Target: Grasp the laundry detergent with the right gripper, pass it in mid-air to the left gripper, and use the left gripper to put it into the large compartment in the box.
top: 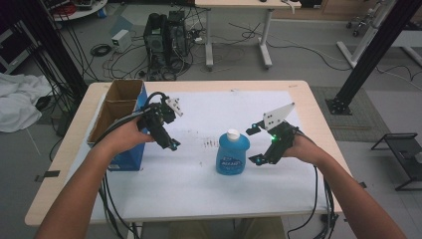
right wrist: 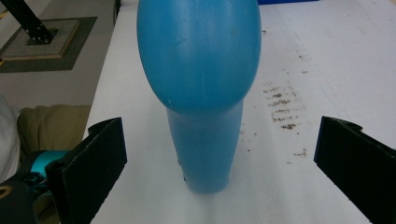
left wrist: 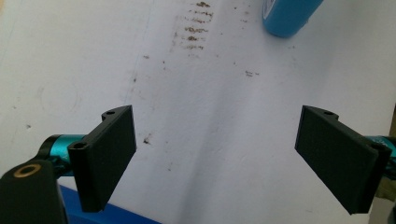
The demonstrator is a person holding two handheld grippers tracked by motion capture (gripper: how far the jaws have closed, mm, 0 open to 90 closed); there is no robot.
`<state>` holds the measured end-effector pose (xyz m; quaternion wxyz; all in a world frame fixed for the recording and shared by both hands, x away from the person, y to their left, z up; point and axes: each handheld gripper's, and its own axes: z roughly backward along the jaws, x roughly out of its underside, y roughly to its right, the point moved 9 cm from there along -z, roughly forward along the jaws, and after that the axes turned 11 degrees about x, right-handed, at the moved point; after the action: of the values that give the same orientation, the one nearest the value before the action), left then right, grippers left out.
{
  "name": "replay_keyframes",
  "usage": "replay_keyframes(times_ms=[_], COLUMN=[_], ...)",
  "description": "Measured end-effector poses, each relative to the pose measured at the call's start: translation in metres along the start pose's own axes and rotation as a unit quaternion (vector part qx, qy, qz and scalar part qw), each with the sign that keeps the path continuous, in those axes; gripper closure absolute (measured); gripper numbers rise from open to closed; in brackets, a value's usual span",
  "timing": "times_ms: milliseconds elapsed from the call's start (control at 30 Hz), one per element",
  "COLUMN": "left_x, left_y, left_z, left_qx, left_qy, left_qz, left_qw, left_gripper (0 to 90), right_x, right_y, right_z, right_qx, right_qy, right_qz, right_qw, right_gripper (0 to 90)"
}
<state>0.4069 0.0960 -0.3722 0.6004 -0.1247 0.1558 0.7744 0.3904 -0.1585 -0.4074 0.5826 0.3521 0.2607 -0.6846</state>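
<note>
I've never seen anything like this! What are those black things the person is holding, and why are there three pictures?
A person holds two hand tools called grippers, each with two black jaws that pinch. One picture looks down from above: the left gripper and right gripper hover over a white table. The other two pictures come from small cameras riding on each gripper. A blue bottle with a white cap stands between them, and a cardboard box sits at the left. Both grippers are open and hold nothing; the right one faces the bottle.
</note>
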Motion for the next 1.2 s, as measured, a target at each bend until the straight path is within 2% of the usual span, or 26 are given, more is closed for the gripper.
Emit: replay_keyframes(times_ms=[33,67,133,167,267,300,333,367,400,467,533,567,600,633,667,733,867,900,933,1000,1067,1100,1133,1167,1200], left_x=[0.002,0.0,0.0,-0.001,0.002,0.0,0.0,0.002,0.002,0.001,0.001,0.003,0.001,0.001,0.003,0.003,0.003,0.001,0.002,0.003,0.003,0.001,0.001,0.005,0.004], left_y=[-0.001,0.0,0.0,0.001,-0.001,0.0,0.001,-0.001,-0.001,0.001,0.0,-0.001,0.0,0.0,-0.001,-0.001,-0.001,0.0,-0.001,-0.001,-0.002,0.0,0.0,-0.001,-0.001], left_z=[0.002,0.0,-0.001,-0.003,0.0,-0.002,-0.003,0.0,0.0,-0.003,-0.002,0.0,-0.002,-0.002,0.0,0.0,-0.001,-0.003,-0.003,-0.002,-0.001,-0.004,-0.004,0.0,-0.001], left_qx=[0.001,-0.002,0.001,0.0,0.001,-0.001,0.0,0.002,0.003,0.001,-0.001,0.001,0.0,0.0,0.001,0.003,0.0,-0.002,-0.004,-0.003,-0.004,-0.001,-0.001,0.002,0.0], left_qy=[-0.015,0.001,0.003,0.016,-0.006,0.01,0.01,-0.011,-0.01,0.007,0.007,-0.011,0.003,0.004,-0.008,-0.008,-0.006,0.009,0.009,0.001,-0.004,0.016,0.016,-0.009,-0.003], left_qz=[-0.01,0.004,0.003,0.012,-0.005,0.007,0.008,-0.009,-0.007,0.006,0.006,-0.009,0.003,0.003,-0.005,-0.007,-0.001,0.009,0.006,0.004,-0.003,0.012,0.012,-0.004,0.001], left_qw=[0.9998,1.0,1.0,0.9998,1.0,0.9999,0.9999,0.9999,0.9999,1.0,1.0,0.9999,1.0,1.0,1.0,0.9999,1.0,0.9999,0.9999,1.0,1.0,0.9998,0.9998,1.0,1.0], left_gripper=[12.5,12.5,12.6,12.5,12.5,12.5,12.5,12.5,12.5,12.6,12.5,12.5,12.5,12.5,12.5,12.5,12.5,12.5,12.5,12.5,12.6,12.5,12.5,12.6,12.5], right_x=[-0.001,-0.002,-0.002,-0.002,-0.002,-0.003,-0.004,-0.004,-0.004,-0.005,-0.005,-0.005,-0.005,-0.006,-0.006,-0.006,-0.006,-0.006,-0.007,-0.006,-0.009,-0.008,-0.008,-0.009,-0.01], right_y=[0.0,-0.001,-0.002,-0.003,-0.005,-0.005,-0.005,-0.005,-0.006,-0.006,-0.007,-0.007,-0.008,-0.008,-0.008,-0.009,-0.009,-0.01,-0.01,-0.012,-0.01,-0.012,-0.012,-0.013,-0.012], right_z=[-0.001,-0.003,-0.006,-0.007,-0.011,-0.012,-0.013,-0.015,-0.015,-0.018,-0.02,-0.021,-0.022,-0.023,-0.025,-0.027,-0.031,-0.031,-0.032,-0.032,-0.036,-0.035,-0.035,-0.036,-0.038], right_qx=[-0.002,-0.002,-0.005,-0.004,-0.006,-0.007,-0.008,-0.008,-0.008,-0.008,-0.009,-0.009,-0.013,-0.013,-0.012,-0.014,-0.015,-0.016,-0.017,-0.019,-0.017,-0.018,-0.018,-0.021,-0.02], right_qy=[-0.001,0.001,-0.004,-0.005,-0.008,-0.004,-0.004,-0.003,-0.004,-0.001,-0.002,-0.001,-0.001,0.001,0.001,-0.001,0.004,-0.001,0.005,0.0,0.02,0.011,0.011,0.013,0.023], right_qz=[0.003,0.003,0.004,0.004,0.002,0.006,0.005,0.007,0.006,0.006,0.004,0.001,0.001,0.001,0.0,-0.008,-0.002,-0.009,-0.003,-0.013,0.001,-0.012,-0.012,-0.015,-0.005], right_qw=[1.0,1.0,1.0,1.0,0.9999,1.0,0.9999,0.9999,0.9999,0.9999,1.0,1.0,0.9999,0.9999,0.9999,0.9999,0.9999,0.9998,0.9998,0.9997,0.9997,0.9997,0.9997,0.9996,0.9995], right_gripper=[1.4,1.4,1.4,1.4,1.4,1.4,1.4,1.4,1.4,1.4,1.4,1.4,1.4,1.4,1.4,1.4,1.4,1.4,1.4,1.4,1.4,1.4,1.4,1.4,1.4])
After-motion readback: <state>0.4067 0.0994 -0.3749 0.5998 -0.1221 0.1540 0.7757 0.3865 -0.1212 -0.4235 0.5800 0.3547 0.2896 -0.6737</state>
